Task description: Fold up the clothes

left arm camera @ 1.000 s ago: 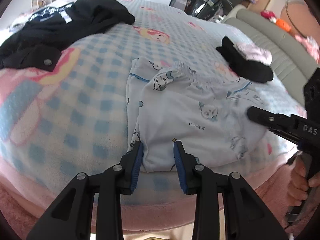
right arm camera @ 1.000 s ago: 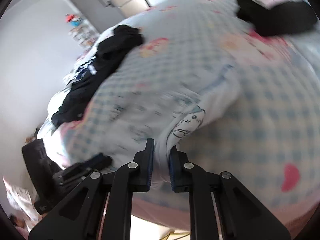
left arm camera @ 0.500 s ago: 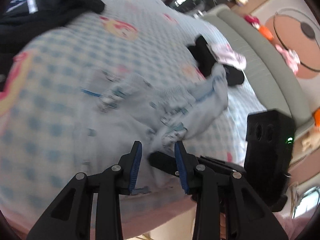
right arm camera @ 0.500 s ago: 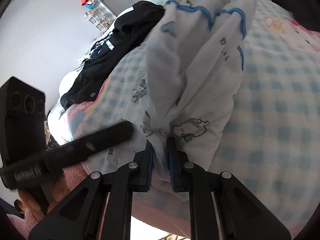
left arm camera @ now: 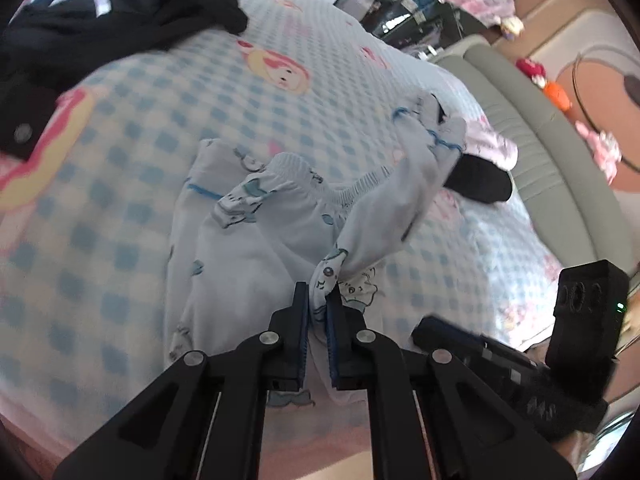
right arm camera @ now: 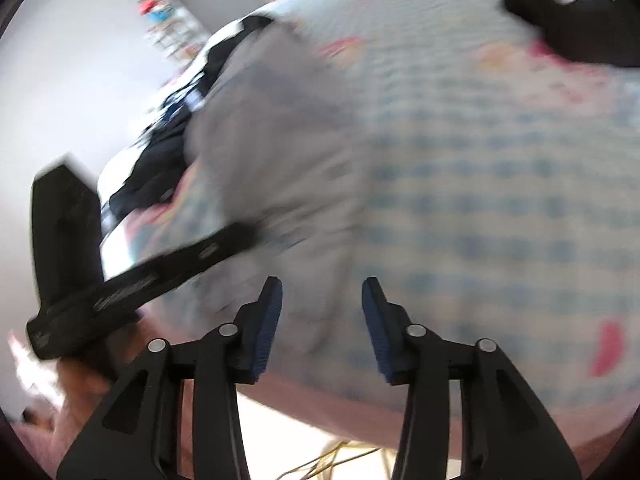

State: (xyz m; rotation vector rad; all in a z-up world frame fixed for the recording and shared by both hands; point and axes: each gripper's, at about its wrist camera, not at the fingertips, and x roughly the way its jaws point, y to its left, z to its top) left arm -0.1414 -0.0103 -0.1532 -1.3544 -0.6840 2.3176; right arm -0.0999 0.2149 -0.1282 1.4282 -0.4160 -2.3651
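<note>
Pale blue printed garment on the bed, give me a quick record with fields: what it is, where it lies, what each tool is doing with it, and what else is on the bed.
garment: pale blue printed garment, elastic waistband showing, rumpled
surface: checked cartoon blanket on the bed
left tool: shut on a bunched edge of the garment, near the bed's front edge
right tool: jaws opening, pads clear of the cloth; view blurred
other items: black clothing at the far left; black item at the far right
</note>
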